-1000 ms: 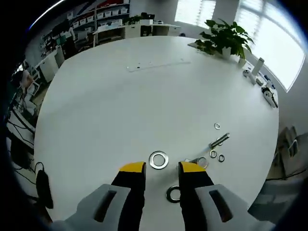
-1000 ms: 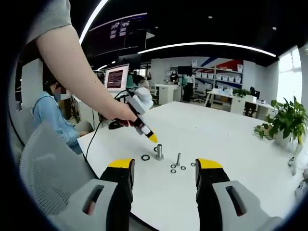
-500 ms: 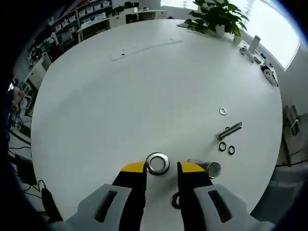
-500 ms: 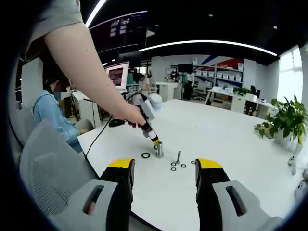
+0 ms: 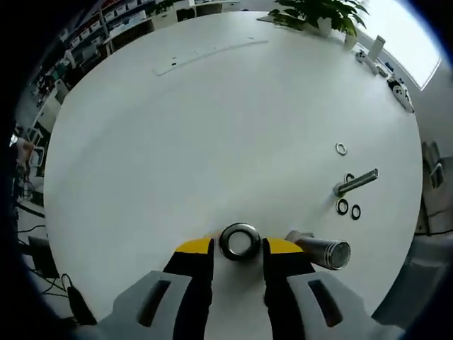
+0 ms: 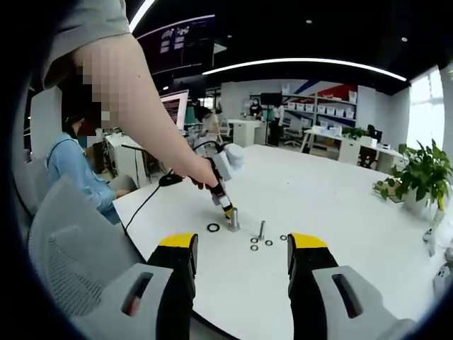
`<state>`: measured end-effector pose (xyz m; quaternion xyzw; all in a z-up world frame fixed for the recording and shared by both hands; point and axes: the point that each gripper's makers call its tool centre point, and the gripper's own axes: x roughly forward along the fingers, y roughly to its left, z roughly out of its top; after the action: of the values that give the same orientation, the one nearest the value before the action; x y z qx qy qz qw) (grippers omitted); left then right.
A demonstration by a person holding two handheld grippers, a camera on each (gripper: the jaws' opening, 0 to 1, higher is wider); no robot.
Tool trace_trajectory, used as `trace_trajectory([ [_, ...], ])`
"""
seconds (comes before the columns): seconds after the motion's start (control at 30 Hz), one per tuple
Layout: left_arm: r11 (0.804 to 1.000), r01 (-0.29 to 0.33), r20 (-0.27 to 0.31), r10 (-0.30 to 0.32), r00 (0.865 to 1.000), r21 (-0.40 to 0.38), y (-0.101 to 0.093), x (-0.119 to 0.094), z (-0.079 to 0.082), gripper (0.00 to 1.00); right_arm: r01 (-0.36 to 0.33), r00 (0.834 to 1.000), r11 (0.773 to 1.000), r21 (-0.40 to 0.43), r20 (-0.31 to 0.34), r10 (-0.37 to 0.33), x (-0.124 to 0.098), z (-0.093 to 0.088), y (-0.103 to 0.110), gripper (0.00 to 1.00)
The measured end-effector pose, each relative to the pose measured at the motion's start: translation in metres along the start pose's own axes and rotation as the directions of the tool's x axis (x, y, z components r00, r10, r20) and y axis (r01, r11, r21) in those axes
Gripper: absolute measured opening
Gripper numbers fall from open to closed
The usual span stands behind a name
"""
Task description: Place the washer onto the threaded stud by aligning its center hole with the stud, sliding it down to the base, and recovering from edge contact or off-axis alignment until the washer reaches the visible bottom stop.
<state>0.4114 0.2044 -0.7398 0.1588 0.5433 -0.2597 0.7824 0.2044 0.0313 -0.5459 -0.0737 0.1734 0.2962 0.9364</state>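
Left gripper (image 5: 239,248) lowered over the white table (image 5: 212,127), its yellow-tipped jaws spread either side of the large washer (image 5: 239,241), threaded stud (image 5: 322,251) just right of the washer, loose bolt (image 5: 356,183) and small washers beyond the stud, right gripper (image 6: 241,248) held spread wide and empty, well back from the stud.

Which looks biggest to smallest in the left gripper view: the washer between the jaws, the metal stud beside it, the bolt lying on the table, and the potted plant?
1. Metal stud
2. Washer
3. Bolt

The first two sit nearest the camera, which inflates them. The potted plant is far away and cut off by the view's edge, so unranked.
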Motion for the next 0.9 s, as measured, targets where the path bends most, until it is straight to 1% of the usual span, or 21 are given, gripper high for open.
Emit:
trace_trajectory([
  [0.07, 1.000, 0.005, -0.003, -0.005, 1.000, -0.003, -0.0009, 0.0021, -0.0001, 0.26, 0.000, 1.000, 1.000, 0.001, -0.002, 0.000, 0.0000, -0.0002, 0.0002, 0.53],
  [0.1, 1.000, -0.003, 0.004, 0.003, 1.000, 0.008, 0.0009, 0.0020, 0.0016, 0.25, -0.001, 1.000, 1.000, 0.001, -0.002, 0.001, 0.0000, -0.0001, 0.0004, 0.53],
  [0.17, 1.000, -0.017, -0.001, 0.017, 1.000, 0.014, 0.0019, 0.0025, 0.0011, 0.23, -0.002, 1.000, 1.000, 0.001, -0.002, 0.002, -0.0001, -0.0001, 0.0009, 0.53],
  [0.23, 0.996, -0.035, -0.019, 0.037, 0.999, 0.087, 0.0034, 0.0023, -0.0003, 0.22, -0.001, 1.000, 1.000, 0.000, -0.005, 0.001, -0.0001, -0.0005, 0.0007, 0.53],
  [0.27, 0.995, -0.025, -0.011, 0.027, 1.000, 0.095, -0.0011, 0.0024, 0.0009, 0.21, -0.001, 1.000, 1.000, 0.003, -0.007, 0.001, -0.0001, -0.0009, 0.0006, 0.53],
  [0.3, 0.996, -0.028, -0.012, 0.029, 1.000, 0.088, -0.0002, 0.0021, 0.0004, 0.21, 0.001, 1.000, 1.000, 0.004, -0.006, -0.001, -0.0003, -0.0009, 0.0002, 0.53],
  [0.37, 0.999, -0.021, -0.009, 0.021, 1.000, 0.049, 0.0005, 0.0008, -0.0002, 0.22, 0.003, 1.000, 1.000, 0.007, -0.004, -0.003, -0.0003, -0.0004, -0.0004, 0.53],
  [0.4, 0.998, -0.014, -0.013, 0.015, 1.000, 0.054, 0.0016, 0.0014, 0.0005, 0.22, 0.002, 1.000, 1.000, 0.009, -0.004, -0.002, -0.0001, -0.0004, -0.0002, 0.53],
  [0.47, 0.994, -0.005, -0.038, 0.009, 0.999, 0.108, -0.0006, 0.0003, -0.0017, 0.22, 0.000, 1.000, 1.000, 0.006, -0.005, 0.000, 0.0000, -0.0003, 0.0001, 0.53],
  [0.67, 0.993, 0.001, -0.054, 0.005, 0.999, 0.114, -0.0023, -0.0005, -0.0022, 0.24, 0.001, 1.000, 1.000, 0.010, -0.004, -0.001, 0.0001, -0.0001, -0.0003, 0.53],
  [0.8, 0.992, -0.002, -0.085, 0.012, 0.996, 0.124, -0.0032, 0.0002, -0.0016, 0.24, -0.002, 1.000, 1.000, 0.009, -0.009, 0.002, 0.0002, -0.0011, 0.0004, 0.53],
  [0.9, 0.990, 0.008, -0.103, 0.007, 0.995, 0.138, -0.0025, 0.0008, -0.0004, 0.23, 0.002, 1.000, 1.000, 0.012, -0.004, -0.002, -0.0003, -0.0007, -0.0003, 0.53],
])
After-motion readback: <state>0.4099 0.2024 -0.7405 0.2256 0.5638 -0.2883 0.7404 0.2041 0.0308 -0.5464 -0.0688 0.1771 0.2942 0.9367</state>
